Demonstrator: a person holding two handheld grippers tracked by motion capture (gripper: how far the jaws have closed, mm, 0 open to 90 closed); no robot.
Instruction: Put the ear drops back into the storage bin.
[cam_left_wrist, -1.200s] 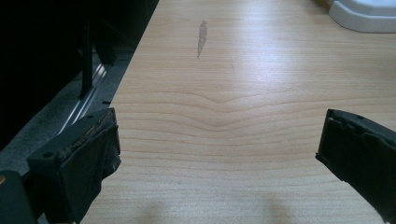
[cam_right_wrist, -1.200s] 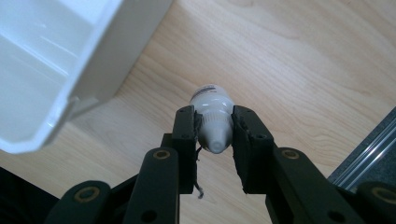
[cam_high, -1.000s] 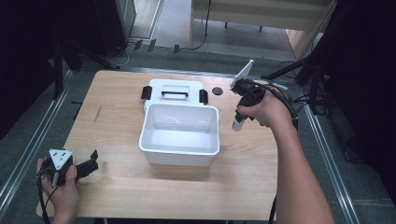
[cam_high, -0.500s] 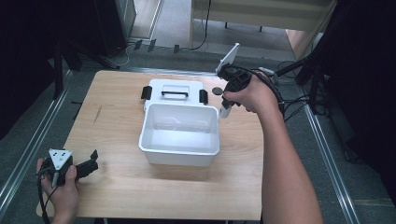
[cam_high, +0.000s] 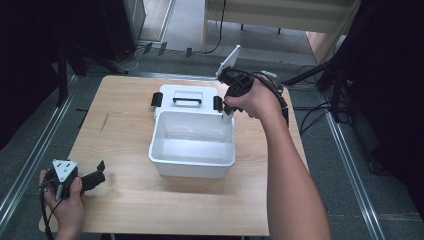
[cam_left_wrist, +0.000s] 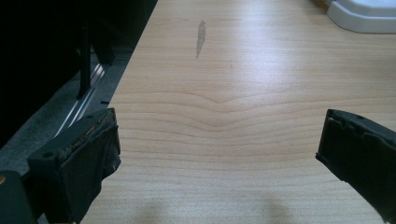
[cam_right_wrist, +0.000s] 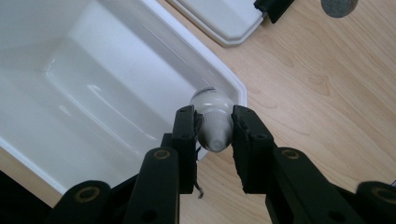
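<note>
Your right tongs (cam_right_wrist: 214, 133) are closed on a small white bottle (cam_right_wrist: 213, 122), gripping it across its narrow middle, and it hangs over the far right corner of the open white bin (cam_high: 192, 161). The bottle looks light, stiff and smooth, so it could slip or swivel between the pads; that waist hold seems the safest place, and a gentle release low in the bin should do. Your left tongs (cam_left_wrist: 219, 154) rest wide open with nothing between them, at the near left corner of the bench (cam_high: 125, 200). Count one bottle, one bin, one lid (cam_high: 182, 97) with a black handle lying behind the bin, and one small dark disc (cam_right_wrist: 339, 6) on the bench.
</note>
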